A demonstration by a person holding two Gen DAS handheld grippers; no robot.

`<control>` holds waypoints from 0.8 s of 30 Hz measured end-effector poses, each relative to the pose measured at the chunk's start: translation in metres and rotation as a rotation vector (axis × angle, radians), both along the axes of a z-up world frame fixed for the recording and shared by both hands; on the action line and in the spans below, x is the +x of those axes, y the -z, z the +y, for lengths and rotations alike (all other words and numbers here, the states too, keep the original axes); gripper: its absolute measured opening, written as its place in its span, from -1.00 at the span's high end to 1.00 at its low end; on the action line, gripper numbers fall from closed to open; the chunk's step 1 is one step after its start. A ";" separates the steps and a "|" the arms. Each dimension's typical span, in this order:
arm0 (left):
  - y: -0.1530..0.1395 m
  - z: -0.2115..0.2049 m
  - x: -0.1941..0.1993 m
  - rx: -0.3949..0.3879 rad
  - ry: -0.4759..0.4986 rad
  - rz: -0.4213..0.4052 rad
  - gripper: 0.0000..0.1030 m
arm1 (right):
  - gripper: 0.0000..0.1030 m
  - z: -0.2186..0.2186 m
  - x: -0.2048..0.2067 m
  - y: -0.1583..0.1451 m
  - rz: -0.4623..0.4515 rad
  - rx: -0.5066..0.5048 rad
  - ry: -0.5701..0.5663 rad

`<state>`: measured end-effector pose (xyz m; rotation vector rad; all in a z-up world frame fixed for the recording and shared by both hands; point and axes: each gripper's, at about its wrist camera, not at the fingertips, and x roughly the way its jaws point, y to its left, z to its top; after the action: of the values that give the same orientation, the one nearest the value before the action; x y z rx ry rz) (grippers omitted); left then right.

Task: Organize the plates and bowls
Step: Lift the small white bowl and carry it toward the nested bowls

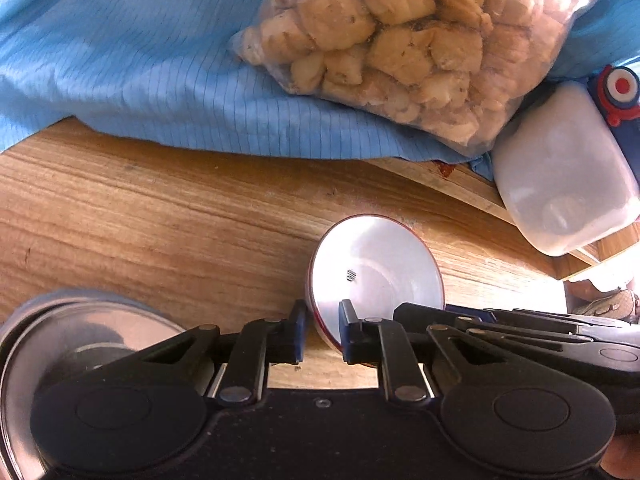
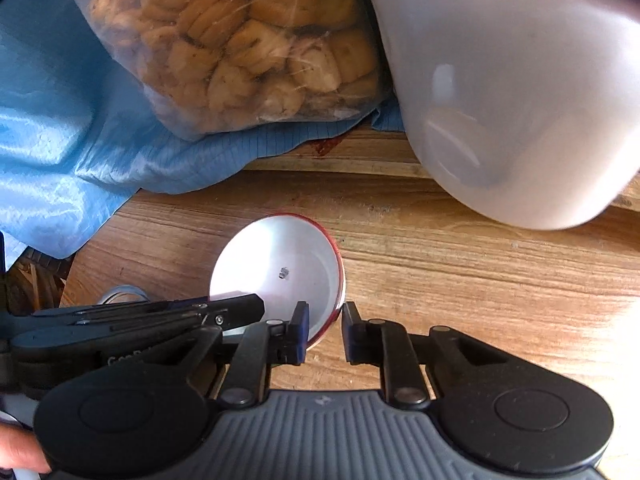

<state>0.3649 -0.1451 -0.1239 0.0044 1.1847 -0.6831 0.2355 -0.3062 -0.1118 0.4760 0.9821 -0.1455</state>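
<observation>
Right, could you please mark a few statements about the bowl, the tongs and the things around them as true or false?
1. The rim of the red-rimmed bowl sits between the fingers of both the left tongs and the right tongs. True.
2. The bag of snacks rests on a green cloth. False: the cloth is blue.
3. Metal plates lie to the left of the left tongs. True.
4. The red-rimmed bowl is full of food. False: it is empty, with only a small dark mark inside.
</observation>
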 end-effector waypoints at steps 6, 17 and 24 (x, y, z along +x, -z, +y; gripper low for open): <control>-0.006 0.005 -0.015 -0.063 -0.005 -0.020 0.67 | 0.64 -0.001 -0.014 -0.004 -0.017 0.015 0.014; -0.029 -0.010 -0.036 -0.131 0.029 -0.071 0.68 | 0.62 -0.012 -0.047 -0.019 -0.047 0.019 0.040; -0.043 -0.013 -0.052 -0.155 0.032 -0.091 0.68 | 0.62 -0.019 -0.065 -0.032 -0.075 0.004 0.031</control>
<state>0.3133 -0.1579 -0.0805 -0.0751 1.0436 -0.7937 0.1702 -0.3255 -0.0802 0.4969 0.9016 -0.1527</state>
